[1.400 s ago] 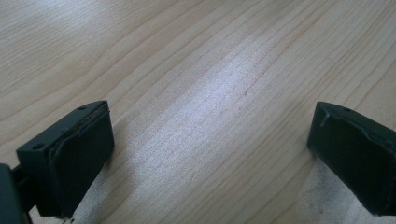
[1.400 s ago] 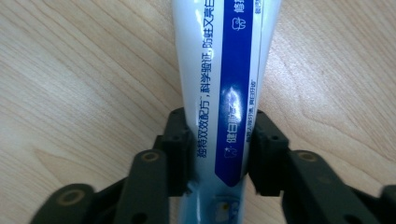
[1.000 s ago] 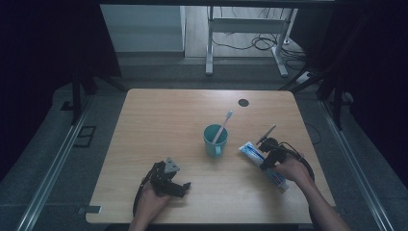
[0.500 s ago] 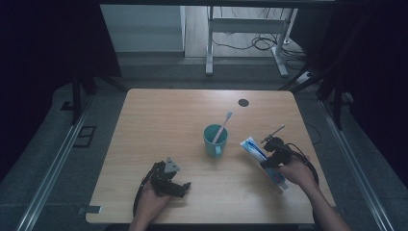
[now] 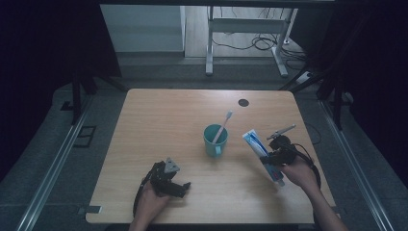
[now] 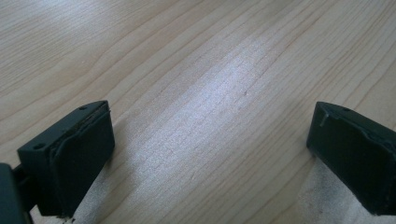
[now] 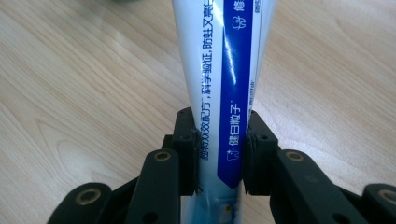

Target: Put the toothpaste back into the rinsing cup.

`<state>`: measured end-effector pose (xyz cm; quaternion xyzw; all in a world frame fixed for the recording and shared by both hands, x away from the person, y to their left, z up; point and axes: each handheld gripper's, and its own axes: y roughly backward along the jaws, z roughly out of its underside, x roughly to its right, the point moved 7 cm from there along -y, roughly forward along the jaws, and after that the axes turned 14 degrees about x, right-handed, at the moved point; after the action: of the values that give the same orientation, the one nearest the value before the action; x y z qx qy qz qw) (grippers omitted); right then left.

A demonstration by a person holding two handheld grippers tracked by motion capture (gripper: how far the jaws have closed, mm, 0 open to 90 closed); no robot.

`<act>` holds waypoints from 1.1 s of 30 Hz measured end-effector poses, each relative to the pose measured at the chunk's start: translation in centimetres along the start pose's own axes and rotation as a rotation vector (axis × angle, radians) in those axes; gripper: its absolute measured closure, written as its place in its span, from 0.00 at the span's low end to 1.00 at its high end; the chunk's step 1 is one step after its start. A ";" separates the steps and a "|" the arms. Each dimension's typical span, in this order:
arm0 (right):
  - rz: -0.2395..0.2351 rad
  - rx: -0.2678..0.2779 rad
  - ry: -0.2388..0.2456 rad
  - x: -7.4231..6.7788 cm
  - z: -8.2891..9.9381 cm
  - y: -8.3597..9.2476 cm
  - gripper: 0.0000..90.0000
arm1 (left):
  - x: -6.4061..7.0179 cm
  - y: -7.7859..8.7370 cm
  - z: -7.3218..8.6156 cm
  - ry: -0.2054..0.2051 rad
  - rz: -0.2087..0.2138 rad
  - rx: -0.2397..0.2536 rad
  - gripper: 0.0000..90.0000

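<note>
A white and blue toothpaste tube (image 5: pixel 262 152) (image 7: pixel 223 70) is lifted off the wooden table (image 5: pixel 159 115) at the right. My right gripper (image 5: pixel 269 159) (image 7: pixel 219 154) is shut on the tube's lower part, with both pads pressed on its sides. Left of the tube stands a teal cup (image 5: pixel 213 140) with a toothbrush (image 5: pixel 223 126) leaning in it. My left gripper (image 5: pixel 180 185) (image 6: pixel 210 154) rests low over the table near the front left, its jaws wide open with bare wood between them.
A small dark round hole (image 5: pixel 243 102) sits near the table's far right edge. A cable (image 5: pixel 308 161) loops from the right gripper. Beyond the table are a metal desk frame (image 5: pixel 240 29) and floor cables.
My right gripper has risen with the toothpaste tube and tilted it more upright, moving slightly towards the cup. The left gripper has stayed where it was.
</note>
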<state>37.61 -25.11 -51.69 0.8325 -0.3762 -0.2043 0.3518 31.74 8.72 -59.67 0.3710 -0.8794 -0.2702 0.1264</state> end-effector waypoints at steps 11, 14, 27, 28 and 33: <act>-0.024 0.127 -0.001 -0.8 -0.9 0.8 0.78 | 0.0 0.0 0.0 0.000 0.000 0.000 0.01; -0.030 0.156 0.003 -1.1 -1.3 0.9 0.78 | 0.0 0.0 0.0 0.000 0.000 0.000 0.01; -0.045 0.265 0.018 -2.3 -3.2 1.3 0.79 | 0.0 0.0 0.0 0.000 -0.001 0.002 0.01; -0.046 0.269 0.019 -2.4 -3.4 1.3 0.79 | 0.0 0.0 0.0 -0.001 -0.001 0.002 0.01; -0.050 0.299 0.026 -2.9 -4.2 1.4 0.78 | 0.0 0.0 0.0 -0.003 -0.001 0.002 0.01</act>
<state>37.66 -21.72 -47.58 0.8874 -0.3768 -0.1437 0.2234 31.78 8.73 -59.67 0.3710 -0.8798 -0.2699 0.1246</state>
